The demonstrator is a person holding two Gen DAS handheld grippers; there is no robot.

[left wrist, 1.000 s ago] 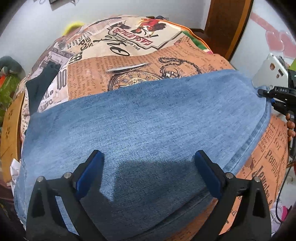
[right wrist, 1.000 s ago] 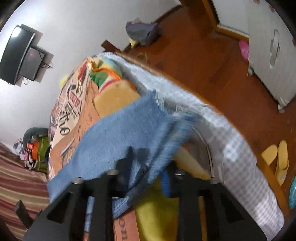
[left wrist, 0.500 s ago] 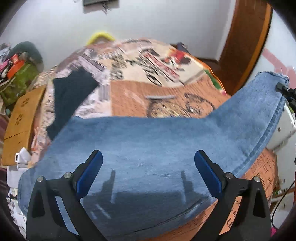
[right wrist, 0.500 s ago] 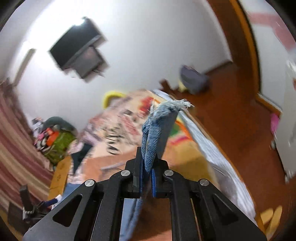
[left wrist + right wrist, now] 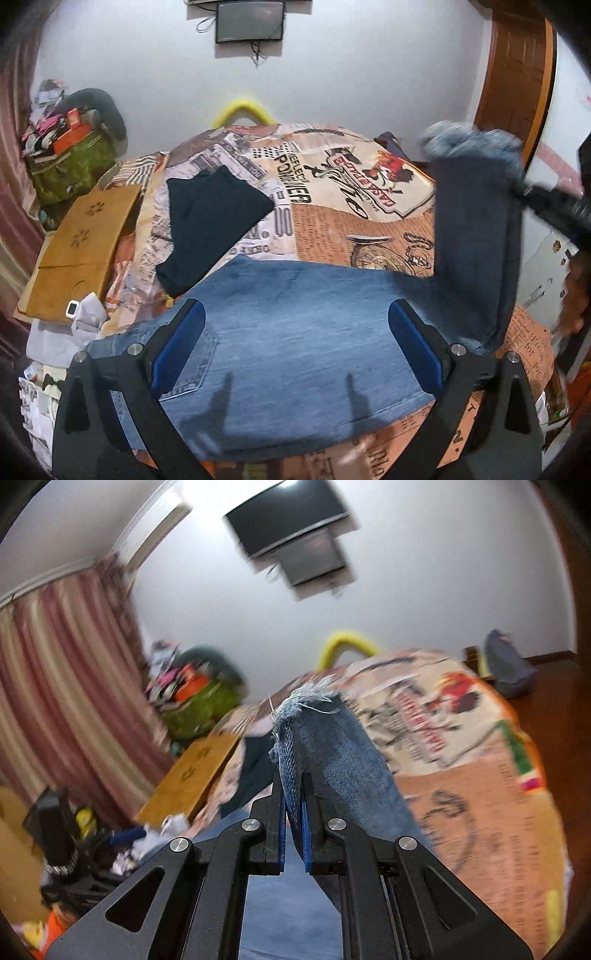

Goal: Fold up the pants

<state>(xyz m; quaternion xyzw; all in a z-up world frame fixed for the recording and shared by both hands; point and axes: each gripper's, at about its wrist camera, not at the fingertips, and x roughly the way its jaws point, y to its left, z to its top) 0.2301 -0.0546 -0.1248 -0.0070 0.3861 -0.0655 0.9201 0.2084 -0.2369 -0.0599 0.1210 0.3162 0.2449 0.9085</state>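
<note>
Pants (image 5: 295,332) on bed under released left gripper (image 5: 295,347) | right gripper (image 5: 294,812) clenched on raised frayed hem (image 5: 310,698) | denim likely heavy, limp, unslippery; hold at hems.

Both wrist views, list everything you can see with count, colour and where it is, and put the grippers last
jeans: one, blue denim, flat on the bed, frayed leg end lifted at the right
bedspread: one, orange and cream newspaper print, covering the bed
dark garment: one, black or navy, on the bedspread beyond the jeans
wooden board: one, tan, at the bed's left edge
green bag: one, olive, heaped with clutter, left corner by the wall
screen: one, black, mounted on the white wall
yellow arc: one, behind the bed
curtain: one, pink striped, left side
door: one, brown wood, right
left gripper: one, black with blue fingers, open above the jeans
right gripper: one, black with blue fingers, shut on the jeans' leg end
</note>
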